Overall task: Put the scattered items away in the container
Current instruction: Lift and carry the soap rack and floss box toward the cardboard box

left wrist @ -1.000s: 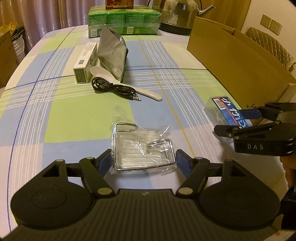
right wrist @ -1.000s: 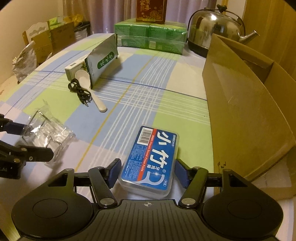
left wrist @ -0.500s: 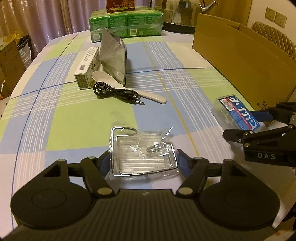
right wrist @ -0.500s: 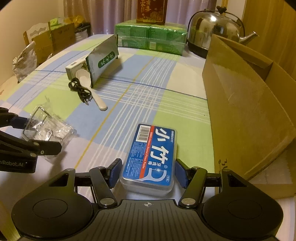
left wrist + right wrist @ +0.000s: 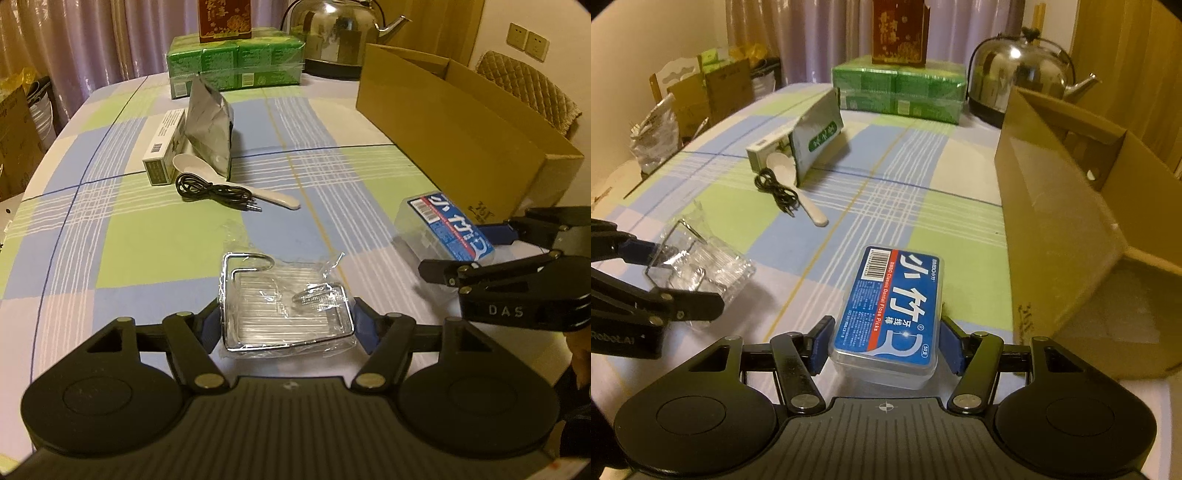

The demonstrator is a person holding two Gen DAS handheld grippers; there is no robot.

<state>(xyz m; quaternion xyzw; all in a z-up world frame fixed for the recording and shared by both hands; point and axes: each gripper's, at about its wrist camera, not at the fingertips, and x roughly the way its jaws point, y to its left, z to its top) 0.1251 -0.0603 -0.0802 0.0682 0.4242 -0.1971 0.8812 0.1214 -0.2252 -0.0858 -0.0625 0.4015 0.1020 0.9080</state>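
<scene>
Right now the left gripper (image 5: 286,325) has a plastic-wrapped wire rack (image 5: 286,306) sitting between its blue pads, the pads close against the wrapping on both sides; whether they actually press it I cannot tell, and the rack lies on the checked tablecloth (image 5: 147,236). Beside it, the right gripper (image 5: 886,341) straddles the near end of a blue-labelled floss pick box (image 5: 897,306), its pads just at the box's two long sides, the box flat on the cloth and pointing away from the fingers. Whether those pads squeeze it or only flank it is not clear either.

Further out ahead of the left gripper lie a coiled black cable (image 5: 214,192) across a white spoon (image 5: 236,184), and behind them a silver pouch (image 5: 210,129) leaning against a long white carton (image 5: 162,147).

To the right of the right gripper stands the open cardboard box (image 5: 1071,229), its tall wall facing the table; its inside is mostly hidden from here.

At the far end sit stacked green packs (image 5: 897,88) with a red box (image 5: 899,33) on top, and a steel kettle (image 5: 1019,74)
</scene>
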